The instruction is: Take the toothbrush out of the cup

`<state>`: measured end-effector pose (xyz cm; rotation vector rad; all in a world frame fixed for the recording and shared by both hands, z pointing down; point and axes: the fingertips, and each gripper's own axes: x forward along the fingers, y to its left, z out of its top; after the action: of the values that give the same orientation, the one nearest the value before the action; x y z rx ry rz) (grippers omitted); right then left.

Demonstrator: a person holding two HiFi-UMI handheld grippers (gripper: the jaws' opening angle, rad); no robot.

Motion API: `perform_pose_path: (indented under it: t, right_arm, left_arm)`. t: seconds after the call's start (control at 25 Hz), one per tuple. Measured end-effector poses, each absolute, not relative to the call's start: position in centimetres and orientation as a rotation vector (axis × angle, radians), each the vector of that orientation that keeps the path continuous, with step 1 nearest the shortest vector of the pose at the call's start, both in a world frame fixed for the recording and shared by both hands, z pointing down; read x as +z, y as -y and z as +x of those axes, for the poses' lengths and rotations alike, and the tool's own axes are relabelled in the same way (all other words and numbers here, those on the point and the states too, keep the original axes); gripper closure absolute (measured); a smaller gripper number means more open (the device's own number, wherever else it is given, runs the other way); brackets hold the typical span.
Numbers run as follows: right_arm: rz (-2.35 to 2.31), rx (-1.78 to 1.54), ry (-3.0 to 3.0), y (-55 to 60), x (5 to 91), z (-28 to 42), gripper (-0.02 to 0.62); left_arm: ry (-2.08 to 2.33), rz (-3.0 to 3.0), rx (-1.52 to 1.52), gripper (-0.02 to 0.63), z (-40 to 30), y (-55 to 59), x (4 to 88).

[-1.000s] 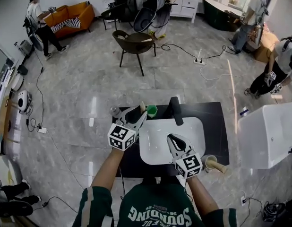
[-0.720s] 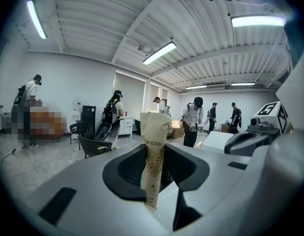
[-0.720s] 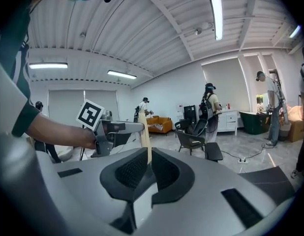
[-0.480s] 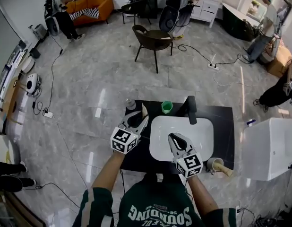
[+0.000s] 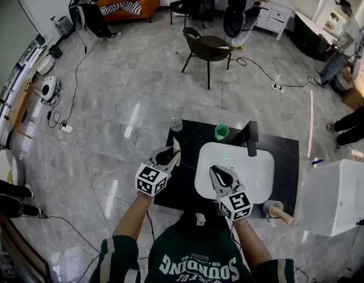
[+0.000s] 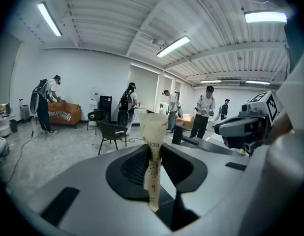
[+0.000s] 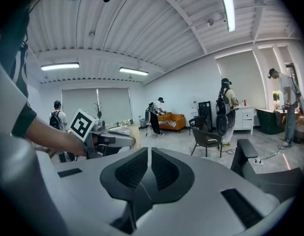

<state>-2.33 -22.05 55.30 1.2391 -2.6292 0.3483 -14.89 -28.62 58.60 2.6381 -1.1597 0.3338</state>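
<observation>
My left gripper [image 5: 172, 152] is shut on a beige toothbrush [image 5: 176, 146], which sticks up past the fingertips over the black counter's left part. Its jaws have just been closing, with the toothbrush [image 6: 153, 154] pinched between them in the left gripper view [image 6: 153, 181]. The green cup [image 5: 221, 132] stands at the counter's far edge, right of the toothbrush and apart from it. My right gripper [image 5: 218, 173] hangs over the white sink's left rim. Its jaws are shut with nothing between them [image 7: 150, 156].
A white sink [image 5: 252, 175] with a black faucet [image 5: 251, 137] is set in the black counter [image 5: 182, 184]. A clear glass [image 5: 176, 121] stands at the far left corner, a tan cup [image 5: 271, 209] at the near right. A white cabinet [image 5: 335, 193] stands to the right.
The left gripper has carried the toothbrush left and nearer, away from the green cup that it was beside. The right gripper has drifted left across the sink.
</observation>
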Motion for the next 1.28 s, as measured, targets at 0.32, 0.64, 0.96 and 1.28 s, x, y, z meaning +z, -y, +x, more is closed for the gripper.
perform_pose_path:
  t: [0.32, 0.64, 0.96, 1.28]
  right_arm:
    - [1.144, 0.359, 2.663, 21.4, 56.0, -5.1, 0.552]
    - [1.072, 0.372, 2.68, 20.9, 56.9, -7.3, 0.552]
    - [1.059, 0.396, 2.673, 20.9, 57.6, -7.1, 0.552]
    - [1.08, 0.418, 2.649, 21.0, 58.2, -6.0, 0.552]
  left_arm:
    - [1.204, 2.545, 0.386, 0.518, -17.8, 25.9, 60.9]
    - [1.215, 2.435, 0.461, 0.518, -20.3, 23.7, 63.6]
    - [1.141, 2.331, 0.605, 0.518, -20.2, 22.2, 68.1]
    - [1.155, 2.29, 0.581, 0.518, -19.8, 23.8, 69.8]
